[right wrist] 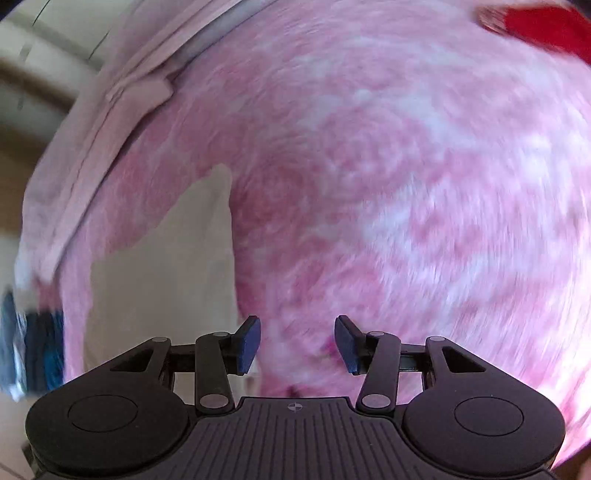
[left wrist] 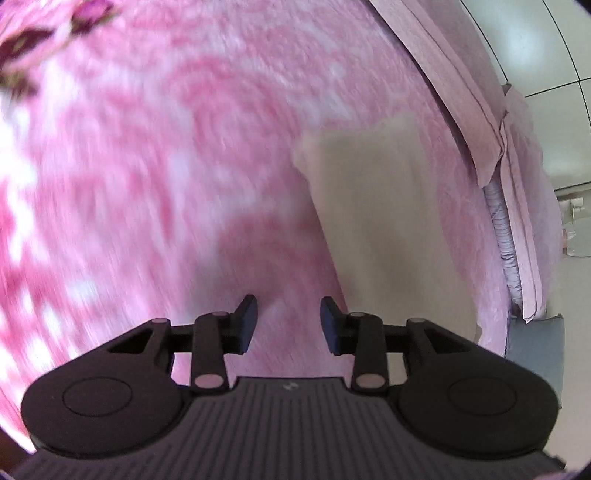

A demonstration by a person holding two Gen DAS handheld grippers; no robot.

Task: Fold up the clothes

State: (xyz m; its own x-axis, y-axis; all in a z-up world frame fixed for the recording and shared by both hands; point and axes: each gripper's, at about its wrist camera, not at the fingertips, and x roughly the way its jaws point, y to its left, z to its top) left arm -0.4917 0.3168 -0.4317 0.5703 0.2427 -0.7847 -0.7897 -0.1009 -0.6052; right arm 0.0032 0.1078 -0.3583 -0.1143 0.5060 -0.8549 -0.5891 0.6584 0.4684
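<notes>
In the left wrist view, the left gripper (left wrist: 289, 321) sits at the bottom, at 6 o'clock. Its two blue pads (left wrist: 247, 325) stand apart and nothing is between them. It is let go and holds nothing. Under it and all around lies a fluffy pink and white blanket (left wrist: 166, 166). The picture is blurry. Just past the pads, toward 2 o'clock, a pale beige cloth (left wrist: 391, 229) lies flat on the blanket. It looks folded, with straight edges. Farther out, at 1 to 3 o'clock, a light pink sheet (left wrist: 461, 96) runs along the edge of the bed. Beyond it is a white tiled floor (left wrist: 535, 48). At 4 o'clock, a small grey-blue thing (left wrist: 535, 343) shows by the bed edge; I cannot tell what it is. Far off at 10 o'clock is a dark flower print (left wrist: 44, 33).

In the right wrist view, the right gripper (right wrist: 297, 343) is at 6 o'clock too. Its pads (right wrist: 249, 343) stand wide apart, empty, holding nothing. The same blanket (right wrist: 406, 184) fills most of the view. The beige cloth (right wrist: 173, 280) lies close by at 9 o'clock, just left of the left pad. Past it, at 10 to 11 o'clock, is the pink sheet (right wrist: 122, 110). At 8 o'clock there is something blue (right wrist: 40, 350), too blurry to name. Far away at 1 o'clock is a red thing (right wrist: 546, 26).
</notes>
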